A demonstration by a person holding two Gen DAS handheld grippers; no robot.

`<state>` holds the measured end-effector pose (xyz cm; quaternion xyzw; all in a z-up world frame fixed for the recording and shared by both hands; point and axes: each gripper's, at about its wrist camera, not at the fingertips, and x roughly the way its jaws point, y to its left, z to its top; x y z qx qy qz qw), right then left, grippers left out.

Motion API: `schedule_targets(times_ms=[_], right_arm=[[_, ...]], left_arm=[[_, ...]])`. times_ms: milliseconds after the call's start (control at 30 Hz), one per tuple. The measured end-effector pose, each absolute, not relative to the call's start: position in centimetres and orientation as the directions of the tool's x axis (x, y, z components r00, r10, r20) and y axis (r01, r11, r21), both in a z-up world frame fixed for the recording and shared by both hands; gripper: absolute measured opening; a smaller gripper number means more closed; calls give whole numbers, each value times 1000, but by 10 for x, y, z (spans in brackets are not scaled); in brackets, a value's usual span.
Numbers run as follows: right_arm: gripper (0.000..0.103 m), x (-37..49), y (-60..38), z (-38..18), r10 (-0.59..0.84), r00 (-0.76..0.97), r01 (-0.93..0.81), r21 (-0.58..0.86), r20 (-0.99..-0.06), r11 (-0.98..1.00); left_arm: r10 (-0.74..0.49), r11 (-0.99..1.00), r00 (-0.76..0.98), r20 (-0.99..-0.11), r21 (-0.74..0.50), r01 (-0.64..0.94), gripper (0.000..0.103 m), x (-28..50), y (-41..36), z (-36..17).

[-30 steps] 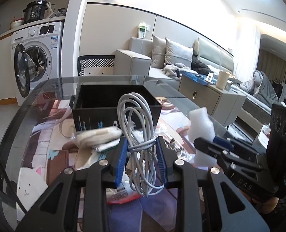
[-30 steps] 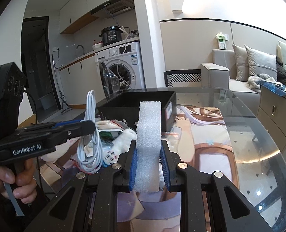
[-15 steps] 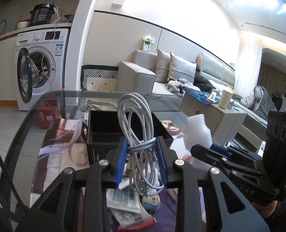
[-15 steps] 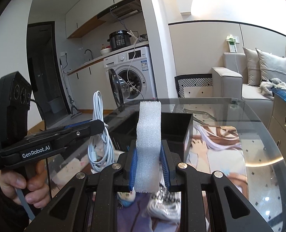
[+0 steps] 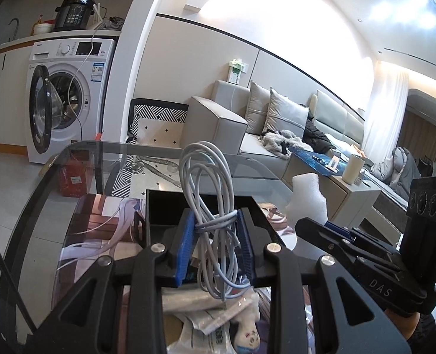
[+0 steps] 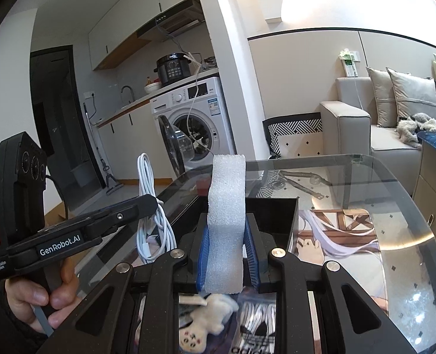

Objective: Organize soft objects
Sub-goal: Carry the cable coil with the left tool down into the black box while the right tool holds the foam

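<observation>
My left gripper [image 5: 216,244] is shut on a coiled white cable [image 5: 207,188] and holds it upright above the near wall of an open black box [image 5: 158,209]. My right gripper [image 6: 226,250] is shut on a white foam block [image 6: 225,206], upright over the same box [image 6: 274,215]. The foam also shows in the left wrist view [image 5: 308,199], and the cable in the right wrist view [image 6: 153,215]. Below the grippers lie a small plush doll [image 6: 209,318], a bagged white item [image 5: 194,301] and a clear bag of white cable [image 6: 256,315].
The box stands on a glass table [image 6: 395,206] over a printed mat. A washing machine [image 5: 67,94] with its door open stands beyond the table's far left. A sofa [image 5: 247,124] and a low cabinet [image 5: 350,194] are to the right.
Both grippers rose and moved forward with their loads, from above the pile of soft items to over the black box. The box now sits closer and lower in both views.
</observation>
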<state>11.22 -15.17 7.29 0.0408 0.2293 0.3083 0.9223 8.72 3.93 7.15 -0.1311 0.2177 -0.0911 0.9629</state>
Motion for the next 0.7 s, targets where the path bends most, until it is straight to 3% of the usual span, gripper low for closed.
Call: schedule_targets(times_ms=[700], right_arm=[[22,162,-136,56,555,711,-505,235,-433,831]], left_arm=[[-198,944,899,-391,-322,68,28,138,46,64]])
